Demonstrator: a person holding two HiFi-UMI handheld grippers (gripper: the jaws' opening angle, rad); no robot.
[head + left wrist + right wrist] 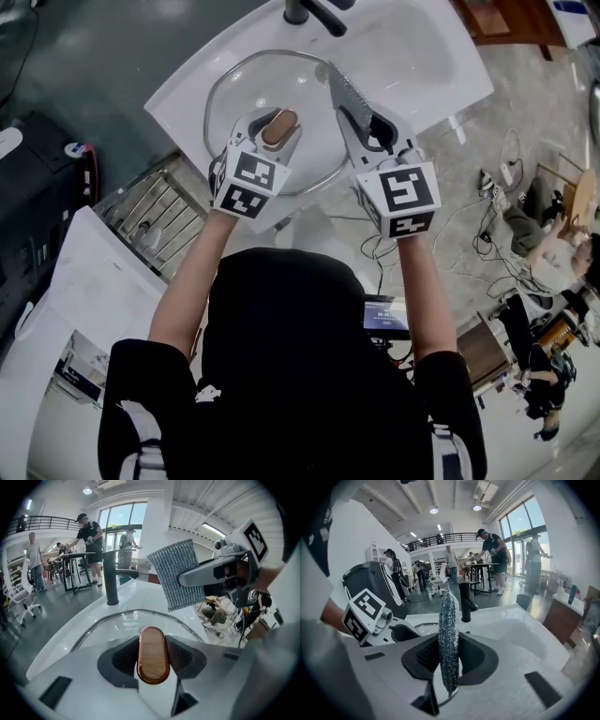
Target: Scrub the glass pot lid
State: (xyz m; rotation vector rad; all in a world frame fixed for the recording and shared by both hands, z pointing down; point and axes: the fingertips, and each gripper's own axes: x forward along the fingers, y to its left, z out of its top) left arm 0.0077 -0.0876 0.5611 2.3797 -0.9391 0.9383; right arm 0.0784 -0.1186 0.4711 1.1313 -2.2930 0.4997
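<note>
Two grippers hang over the white sink (412, 56). The glass pot lid (244, 89) lies across the basin, just below and ahead of both tools. The right gripper (361, 120) is clamped on a silver mesh scouring cloth (345, 94) that sticks out forward. The left gripper (277, 122) is closed on the lid's wooden knob (153, 654). To scrub well, I think one should keep the knob steady, lay the cloth flat on the glass and rub in circles. No writing is readable, only square markers (409, 190).

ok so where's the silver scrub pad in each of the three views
Head view: scrub pad upper centre, just right of the middle, seen slanted.
Left gripper view: upper right, seen flat-on.
Right gripper view: dead centre, edge-on, pinched between the jaws.
Shared landmark: black faucet.
</note>
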